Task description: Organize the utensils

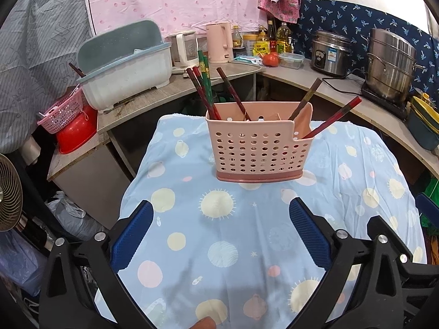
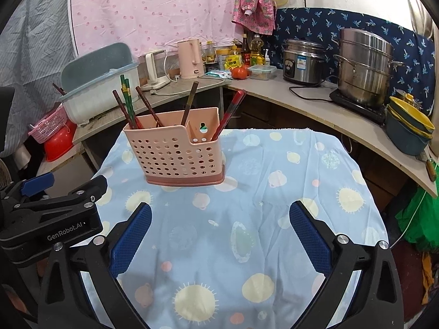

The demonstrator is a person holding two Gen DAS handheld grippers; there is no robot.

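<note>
A pink perforated utensil holder stands upright on the blue patterned cloth of a small table. Several chopsticks, dark red and green, lean in its left compartment. Others stick out of its right part. My left gripper hangs open over the cloth, well short of the holder, nothing between its blue pads. My right gripper is open too, with empty jaws and the holder ahead to its left. In the right wrist view the left gripper's black body shows at the left edge.
A counter wraps behind the table with a dish drainer box, two kettles, bottles, a tomato, a rice cooker and a steel steamer pot. Stacked bowls sit at the right. A pink basket on a red basin is at the left, a fan beyond.
</note>
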